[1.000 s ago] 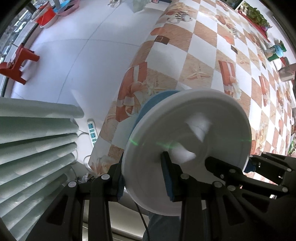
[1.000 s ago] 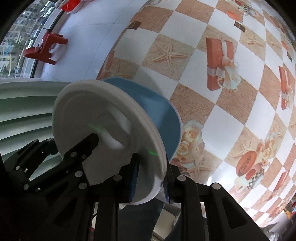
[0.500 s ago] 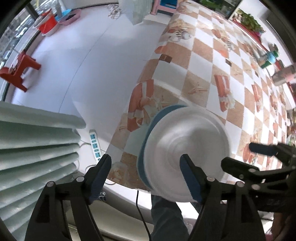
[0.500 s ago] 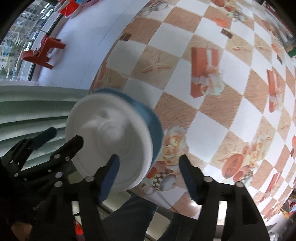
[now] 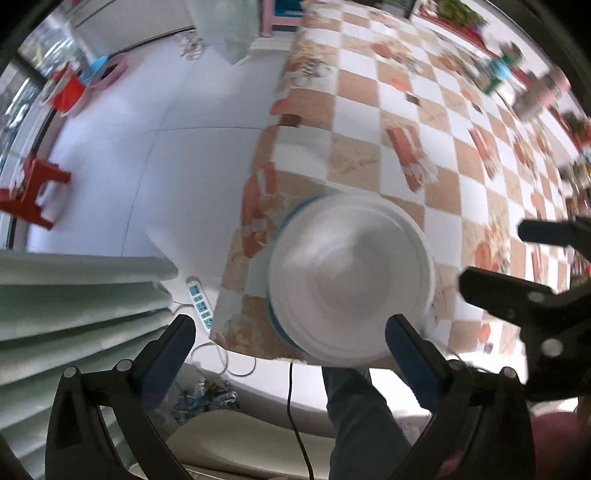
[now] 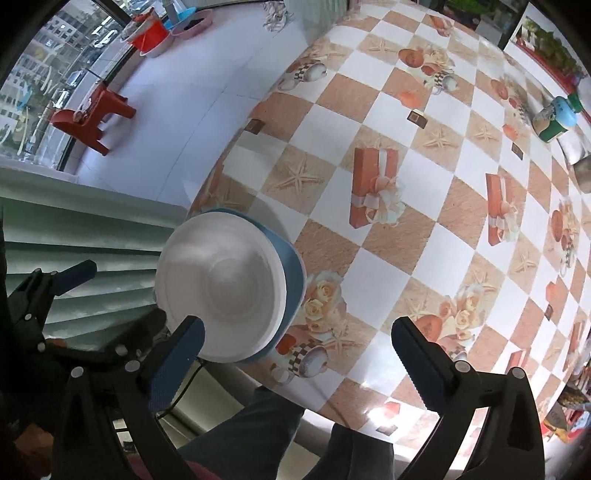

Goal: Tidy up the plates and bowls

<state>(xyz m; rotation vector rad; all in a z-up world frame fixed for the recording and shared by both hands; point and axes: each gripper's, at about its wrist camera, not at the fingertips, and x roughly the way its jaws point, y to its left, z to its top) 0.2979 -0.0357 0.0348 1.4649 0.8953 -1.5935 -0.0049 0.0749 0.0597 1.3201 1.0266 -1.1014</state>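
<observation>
An upturned white dish (image 5: 351,277) (image 6: 221,288) rests on a blue plate (image 5: 274,317) (image 6: 292,273) at the near left corner of the checked table (image 5: 369,110) (image 6: 406,221). My left gripper (image 5: 290,325) hangs above the stack, its jaws opening wide, and the pads touch nothing. My right gripper (image 6: 297,326) is just right of the stack, jaws likewise opening, with only tablecloth between them. Each gripper shows at the edge of the other's view, the right gripper (image 5: 535,266) at one side and the left gripper (image 6: 55,280) at the other.
A green and blue jar (image 6: 557,118) stands at the table's far right. On the white floor are a red stool (image 5: 33,188) (image 6: 92,114), a red bucket (image 6: 151,33) and a power strip (image 5: 199,302). Pale green pleats (image 5: 74,314) fill the left. A person's legs (image 6: 258,435) are below.
Both grippers were shut on the white dish's rim. They have opened, let it go and risen, leaving the dish on the blue plate.
</observation>
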